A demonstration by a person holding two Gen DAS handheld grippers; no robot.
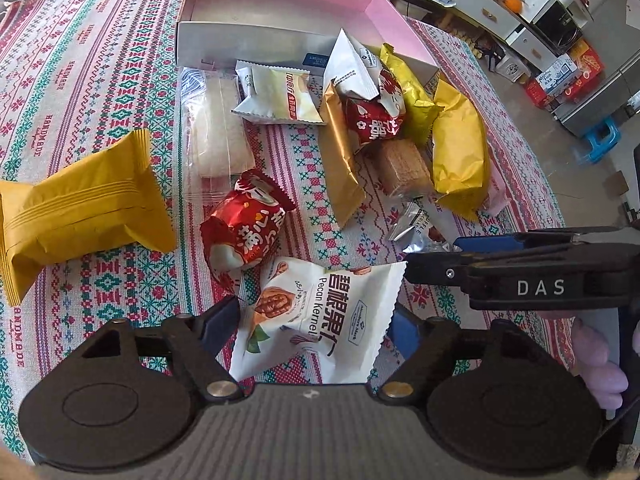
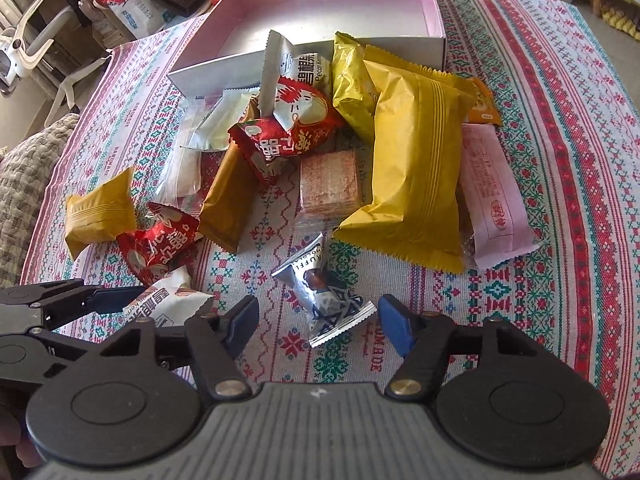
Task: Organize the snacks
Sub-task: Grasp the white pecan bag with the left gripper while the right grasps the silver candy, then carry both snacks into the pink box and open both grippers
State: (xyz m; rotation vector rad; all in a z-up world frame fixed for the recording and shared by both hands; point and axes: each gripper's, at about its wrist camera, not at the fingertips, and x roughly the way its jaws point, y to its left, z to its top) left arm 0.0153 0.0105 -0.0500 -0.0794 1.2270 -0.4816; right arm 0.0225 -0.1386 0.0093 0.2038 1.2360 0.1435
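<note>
My left gripper (image 1: 310, 324) points down at a white pecan kernel packet (image 1: 320, 316) that lies on the cloth between its jaws. Both pads stand at the packet's edges and the packet is not squeezed. My right gripper (image 2: 319, 324) is open around a small silver truffle packet (image 2: 326, 300), with a gap on each side. The two grippers work side by side: the left gripper (image 2: 100, 300) shows at the left edge of the right wrist view, the right gripper (image 1: 460, 256) at the right of the left wrist view. Behind the snack pile stands an open pink box (image 2: 434, 8) with nothing in it.
Loose snacks cover the patterned tablecloth (image 2: 560, 160): a large yellow packet (image 2: 408, 168), a pink packet (image 2: 496, 196), a wafer block (image 2: 330, 184), red packets (image 2: 280, 132), a gold bar (image 2: 228, 200), a yellow packet (image 1: 80, 208) at the left. A purple-gloved hand (image 1: 600, 360) holds the right gripper.
</note>
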